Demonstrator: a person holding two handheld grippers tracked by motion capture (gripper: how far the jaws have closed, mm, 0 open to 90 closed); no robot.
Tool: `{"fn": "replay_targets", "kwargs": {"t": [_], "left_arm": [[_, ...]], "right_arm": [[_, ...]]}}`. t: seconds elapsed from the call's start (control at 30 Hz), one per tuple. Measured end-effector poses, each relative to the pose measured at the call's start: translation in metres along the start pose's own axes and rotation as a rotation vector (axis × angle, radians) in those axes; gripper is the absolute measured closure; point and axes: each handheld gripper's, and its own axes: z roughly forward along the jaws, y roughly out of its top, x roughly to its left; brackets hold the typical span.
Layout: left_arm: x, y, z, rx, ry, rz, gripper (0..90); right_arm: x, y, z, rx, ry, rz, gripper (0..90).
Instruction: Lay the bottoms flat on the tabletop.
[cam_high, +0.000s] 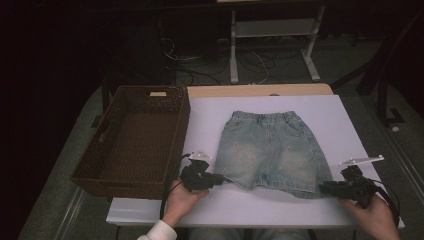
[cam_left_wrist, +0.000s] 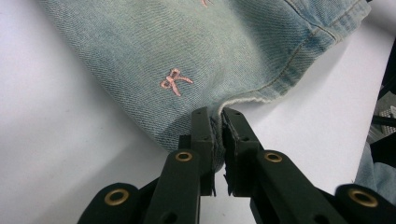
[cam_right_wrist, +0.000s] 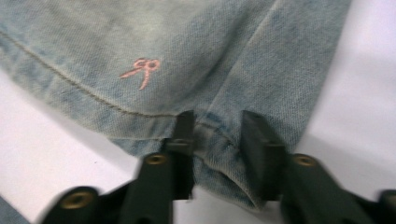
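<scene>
Left hand-held gripper (cam_high: 220, 178) clamped shut, right hand-held gripper (cam_high: 324, 188) jaws partly apart

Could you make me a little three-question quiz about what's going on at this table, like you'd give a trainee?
1. True or false: the left gripper is clamped on a hem corner of the denim shorts.
2. Where does the wicker basket stand? A) to the left of the shorts B) on top of the shorts C) on the floor
3. Fill in: in the right gripper view, the hem fabric bunches up ______ the two jaws of the right gripper.

Key
1. True: its jaws are nearly together with the hem pinched in them.
2. A
3. between
</scene>
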Motion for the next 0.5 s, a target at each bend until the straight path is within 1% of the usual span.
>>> {"fn": "replay_targets", "kwargs": {"t": [0.07,0.17,0.2,0.3,0.37,0.5], "left_arm": [[-0.001,0.0,-0.002,-0.006,0.008,-0.002,83.2],[-0.003,-0.001,-0.005,-0.021,0.02,-0.007,83.3],[-0.003,-0.001,-0.007,-0.028,0.026,-0.005,83.3],[-0.006,-0.001,-0.013,-0.059,0.043,-0.006,83.3],[-0.009,-0.001,-0.018,-0.082,0.054,-0.002,83.4],[-0.017,0.0,-0.03,-0.124,0.085,0.007,83.5]], "right_arm": [[0.0,0.0,-0.001,-0.004,0.014,0.002,81.7],[-0.001,0.001,-0.007,-0.021,0.024,0.008,83.3],[-0.003,0.0,-0.011,-0.038,0.036,0.013,83.5],[-0.008,-0.001,-0.023,-0.105,0.066,0.039,83.7],[-0.012,-0.001,-0.036,-0.173,0.09,0.054,83.8],[-0.016,0.0,-0.054,-0.258,0.1,0.066,83.8]]}}
